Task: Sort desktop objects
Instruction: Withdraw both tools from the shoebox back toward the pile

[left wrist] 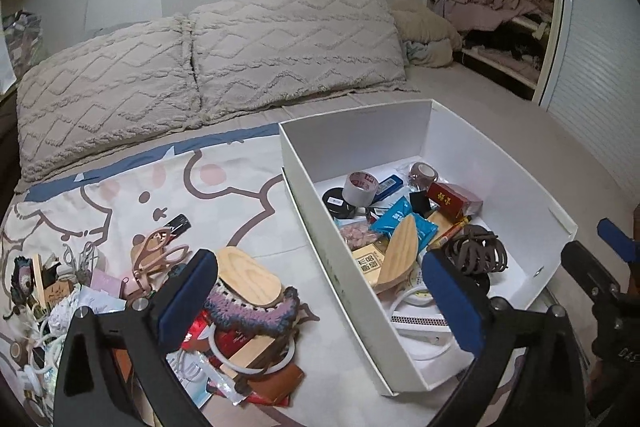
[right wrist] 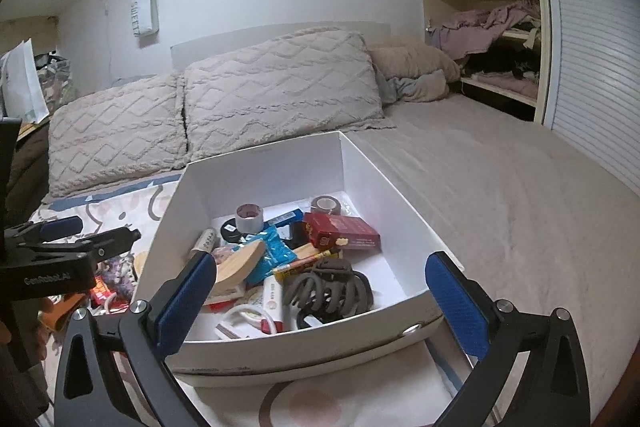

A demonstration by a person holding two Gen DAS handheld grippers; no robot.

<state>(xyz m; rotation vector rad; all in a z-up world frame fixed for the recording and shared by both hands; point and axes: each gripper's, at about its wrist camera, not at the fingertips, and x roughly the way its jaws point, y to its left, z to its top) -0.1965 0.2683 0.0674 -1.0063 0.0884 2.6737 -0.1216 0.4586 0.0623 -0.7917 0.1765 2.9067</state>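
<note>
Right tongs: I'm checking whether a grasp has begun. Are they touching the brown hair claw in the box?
Apart. The right wrist view shows the right tongs wide open, with the brown hair claw lying free in the white box, clear of both blue pads.

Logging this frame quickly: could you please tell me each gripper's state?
Left gripper: open, holding nothing.
Right gripper: open, holding nothing, at the white cardboard box.

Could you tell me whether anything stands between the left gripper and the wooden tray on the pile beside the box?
Nothing visible does. The left gripper is open and empty, and the wooden tray lies on top of the pile, just ahead of its left finger. The white box wall stands to the tray's right.
</note>
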